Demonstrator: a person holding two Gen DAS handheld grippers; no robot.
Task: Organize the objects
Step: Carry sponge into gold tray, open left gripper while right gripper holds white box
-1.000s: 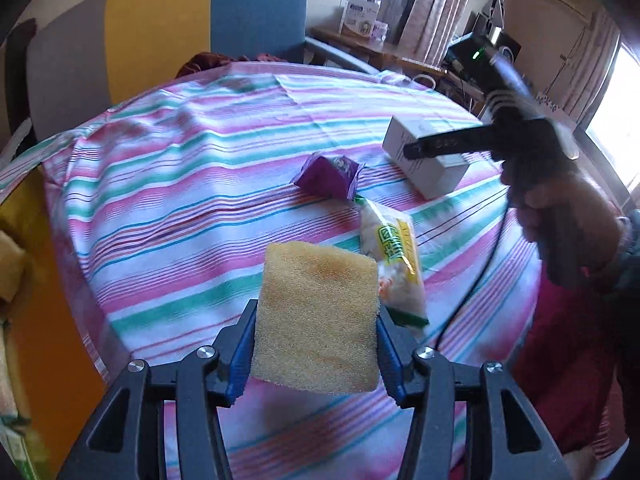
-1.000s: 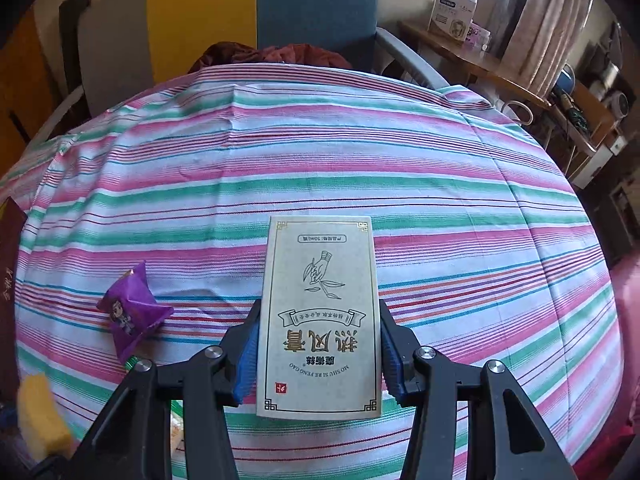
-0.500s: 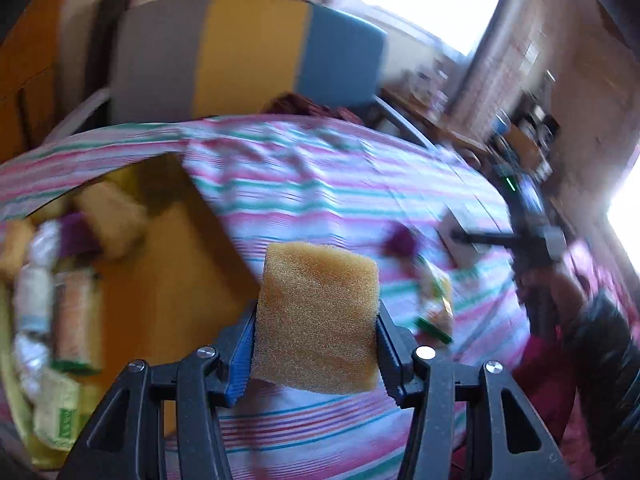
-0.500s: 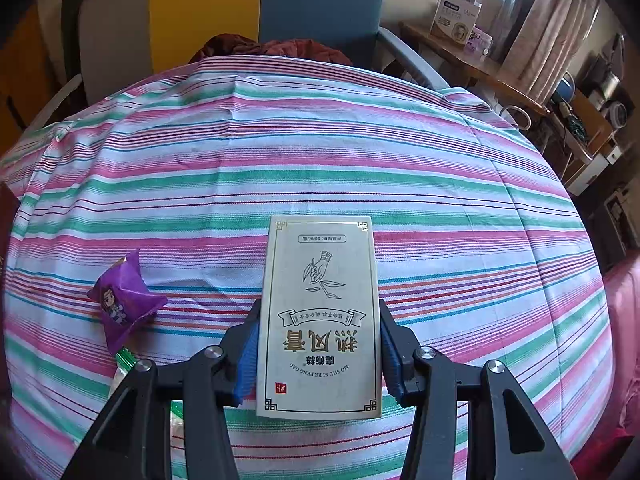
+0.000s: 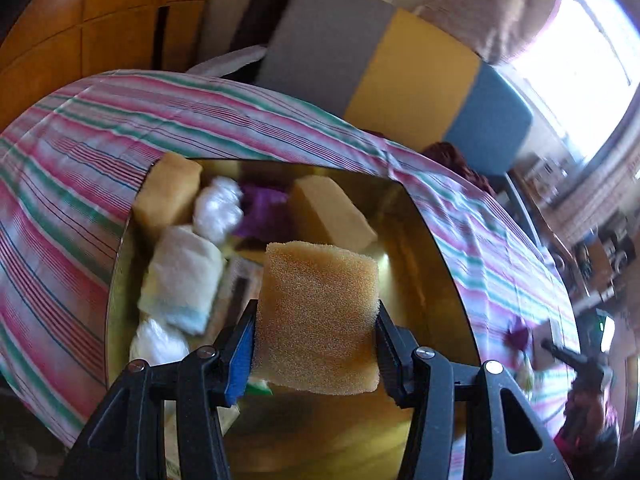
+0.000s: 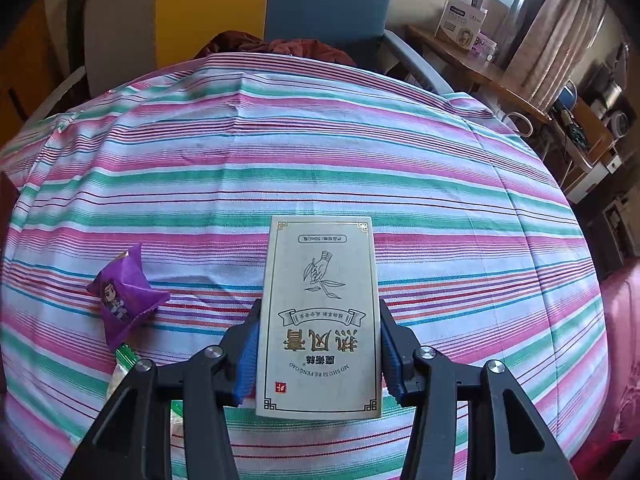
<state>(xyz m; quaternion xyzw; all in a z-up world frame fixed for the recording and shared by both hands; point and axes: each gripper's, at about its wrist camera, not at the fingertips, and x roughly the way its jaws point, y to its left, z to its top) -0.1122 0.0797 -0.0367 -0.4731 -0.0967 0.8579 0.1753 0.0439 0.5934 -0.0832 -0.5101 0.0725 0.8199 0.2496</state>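
My left gripper [image 5: 316,316] is shut on a yellow sponge [image 5: 318,316] and holds it above a gold tray [image 5: 436,264]. The tray holds two other sponges [image 5: 332,212], white wrapped packets [image 5: 182,276] and a purple packet [image 5: 264,210]. My right gripper [image 6: 318,332] is shut on a pale box with gold print [image 6: 320,320], held above the striped tablecloth [image 6: 320,152]. A purple snack packet [image 6: 124,296] and a green-and-clear snack bag [image 6: 120,372] lie on the cloth to the left of the right gripper.
A chair with grey, yellow and blue panels [image 5: 400,60] stands behind the table. A dark red cloth [image 6: 276,46] lies on its seat. A side table with a white box [image 6: 460,20] stands at the back right. The right gripper shows blurred at the far right of the left wrist view [image 5: 580,360].
My left gripper has swung left with the sponge, from over the cloth to over the gold tray. My right gripper has stayed almost still with the box.
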